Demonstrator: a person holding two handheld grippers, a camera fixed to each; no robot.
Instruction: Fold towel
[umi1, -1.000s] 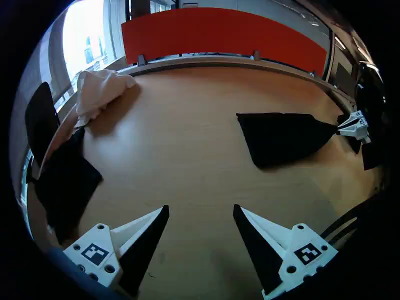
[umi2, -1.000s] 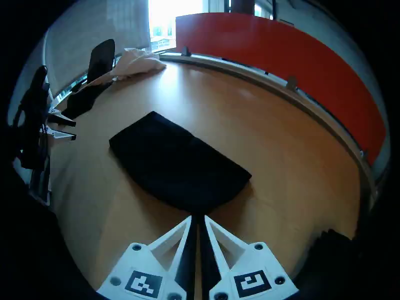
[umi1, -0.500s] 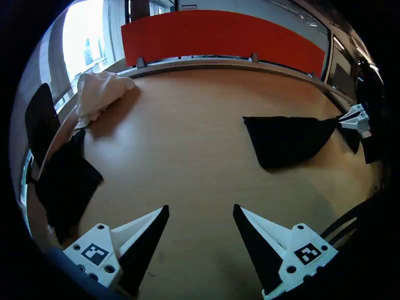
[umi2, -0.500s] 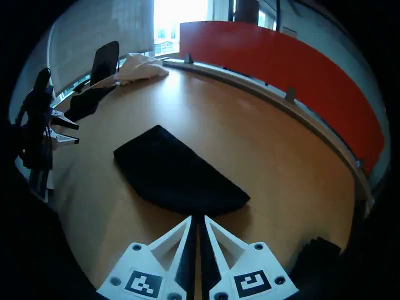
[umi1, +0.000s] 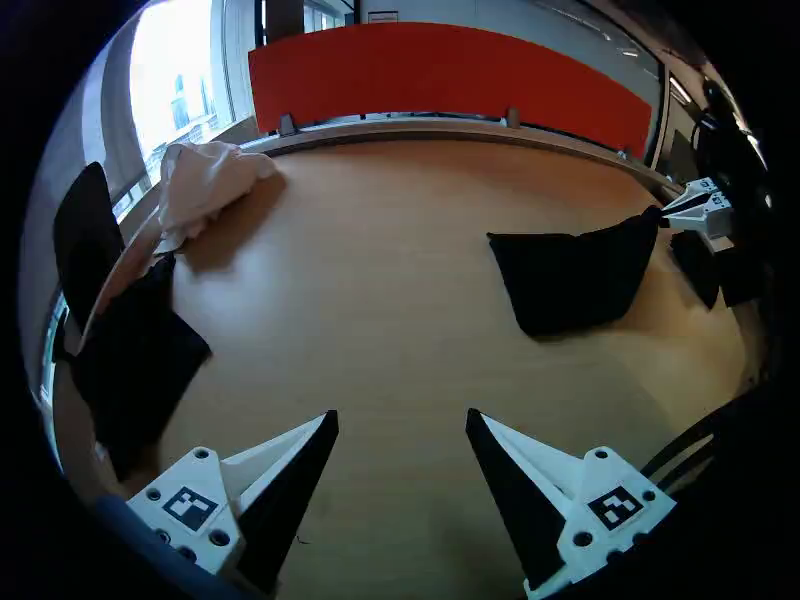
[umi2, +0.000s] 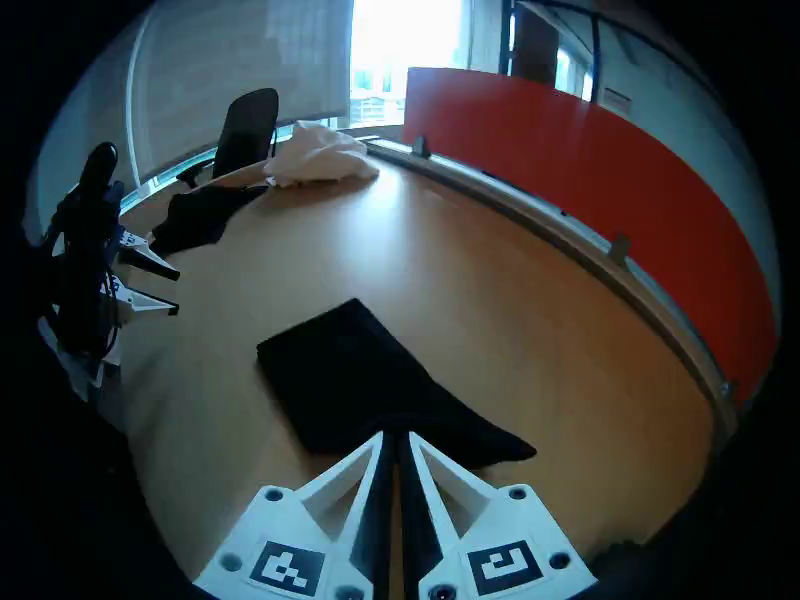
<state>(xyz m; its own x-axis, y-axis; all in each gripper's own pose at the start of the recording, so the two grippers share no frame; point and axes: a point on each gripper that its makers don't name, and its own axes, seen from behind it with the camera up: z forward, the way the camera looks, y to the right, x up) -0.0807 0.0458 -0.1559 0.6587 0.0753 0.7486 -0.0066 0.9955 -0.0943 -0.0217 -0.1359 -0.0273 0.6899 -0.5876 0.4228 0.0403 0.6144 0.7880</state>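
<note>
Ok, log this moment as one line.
right gripper: shut on black towel, corner raised | left gripper: open, over table

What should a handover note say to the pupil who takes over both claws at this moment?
Left claw: open, above bare table, holding nothing.
Right claw: shut on one corner of the black towel, lifting that corner off the table.
Also there: a white cloth and a dark cloth along the table's edge.
Done: corner gripped.
Left: probably carry the corner across, lay the fold, release.
</note>
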